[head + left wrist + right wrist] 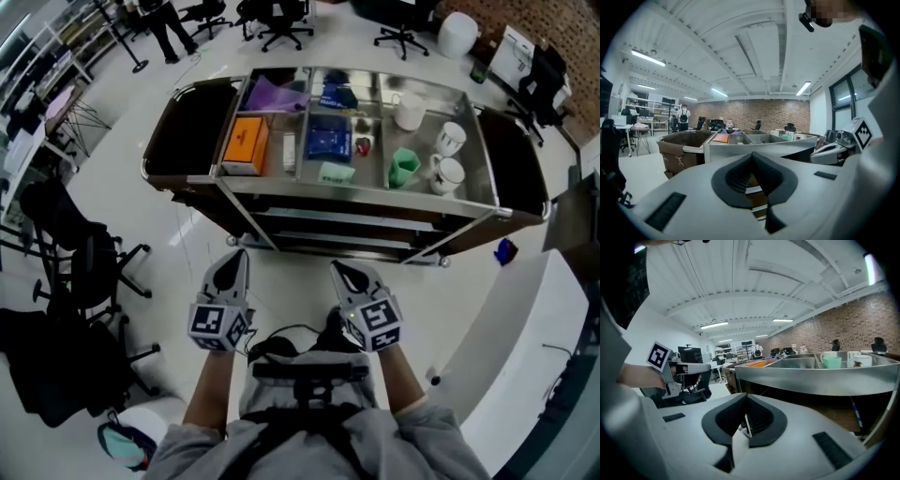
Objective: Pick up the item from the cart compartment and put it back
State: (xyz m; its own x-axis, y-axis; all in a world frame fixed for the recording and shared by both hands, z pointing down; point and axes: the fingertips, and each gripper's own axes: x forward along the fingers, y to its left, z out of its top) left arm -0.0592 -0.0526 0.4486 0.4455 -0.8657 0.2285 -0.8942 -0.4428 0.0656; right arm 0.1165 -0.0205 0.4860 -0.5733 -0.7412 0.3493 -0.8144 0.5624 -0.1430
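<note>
Left gripper [234,264] and right gripper [345,272] are held side by side in front of the person, over the pale floor [309,272] and short of the cart [356,187]. Each gripper's own view shows its dark pads drawn together with nothing between them. Every item lies in the cart's steel top tray, well apart from both grippers, and nothing marks out which one the task means. In the leftmost compartment lies a flat orange box [246,143], with a crumpled purple bag [274,94] behind it. A blue packet [327,136] sits in the middle section, a small pale green pack [337,172] lies in front of it, and a small red thing [364,145], too small to make out, is beside it. In the wide right compartment stands a green cup [404,167], with three white mugs [448,174] near it, one at the back and two towards the right wall. Dark bags [187,131] hang at both ends of the cart. Black office chairs [89,262] stand to the person's left.
</note>
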